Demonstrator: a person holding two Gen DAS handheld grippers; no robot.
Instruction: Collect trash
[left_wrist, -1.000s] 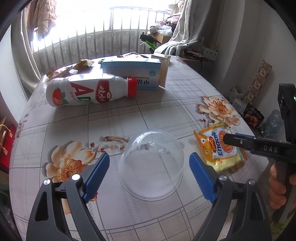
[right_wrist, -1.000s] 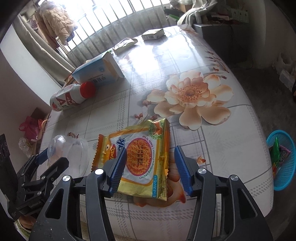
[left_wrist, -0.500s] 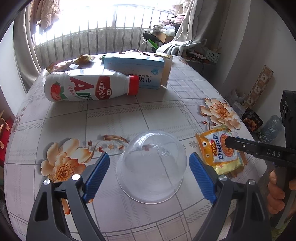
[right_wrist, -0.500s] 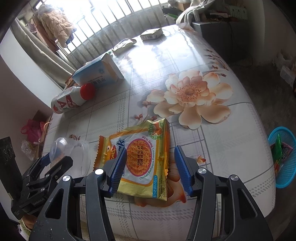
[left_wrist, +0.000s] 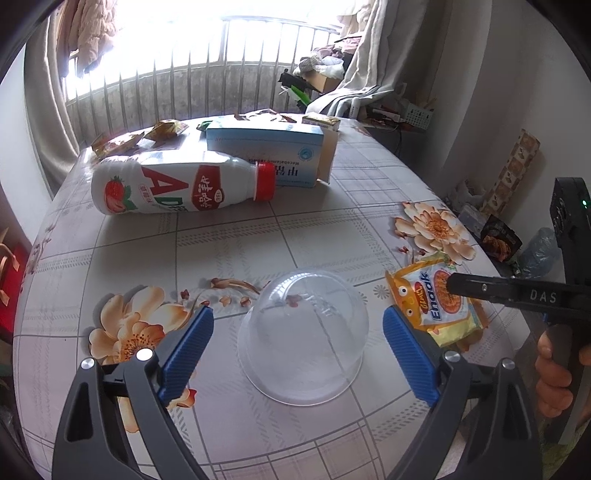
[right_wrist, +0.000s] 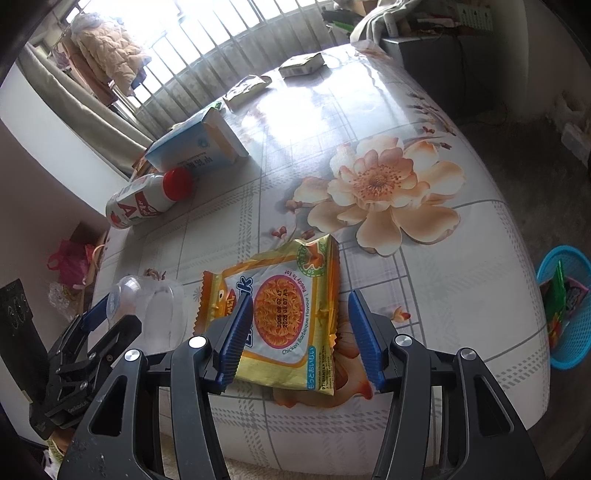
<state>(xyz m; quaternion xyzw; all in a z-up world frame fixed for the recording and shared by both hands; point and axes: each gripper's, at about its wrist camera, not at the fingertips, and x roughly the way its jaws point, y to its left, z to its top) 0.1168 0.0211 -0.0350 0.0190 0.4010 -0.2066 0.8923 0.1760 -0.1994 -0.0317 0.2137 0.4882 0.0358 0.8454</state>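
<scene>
Two pieces of trash wait near your grippers on the flowered worktop (left_wrist: 229, 236), and more lie further away. The largest is the blue-white carton (left_wrist: 266, 147), light and stiff, easy to take by its short side. In front of it lies the white bottle (left_wrist: 177, 188) with the red cap; it is round and will probably roll, so take it across the body. Nearer is the clear plastic cup (left_wrist: 303, 336), upside down, very light and thin; it will likely bend or crack under hard pressure, so press softly on its wall near the rim. Smallest is the yellow noodle packet (right_wrist: 280, 314), soft, flat and slippery; take it by one edge.

Your left gripper (left_wrist: 297, 347) stands wide apart on both sides of the cup and does not touch it. Its jaws have just been opening a little more, with the cup between them. Your right gripper (right_wrist: 301, 334) is half apart over the packet, not clamped. Compared with a second ago, both objects lie in the same places. A blue basket (right_wrist: 565, 314) stands on the floor beside the worktop.
</scene>
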